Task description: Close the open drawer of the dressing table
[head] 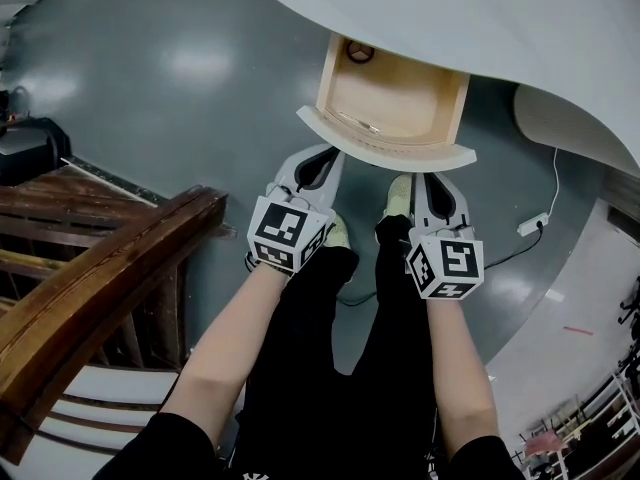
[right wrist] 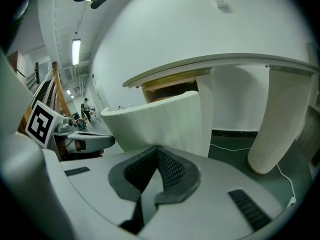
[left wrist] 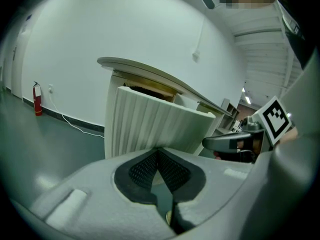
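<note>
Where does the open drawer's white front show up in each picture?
Head view: drawer front at upper centre, curved, under the tabletop.
Left gripper view: drawer front at centre, ribbed, straight ahead.
Right gripper view: drawer front at centre, slightly left.
Shared landmark: the tabletop overhanging it.

no word, number or brand is readable here; left gripper (head: 322, 156) and right gripper (head: 432, 180) carry only square black-white patterns

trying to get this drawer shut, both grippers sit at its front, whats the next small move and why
Probably push both forward together. The drawer stands well out of the dressing table, and the left gripper and right gripper, jaws shut, sit at its curved front.
</note>
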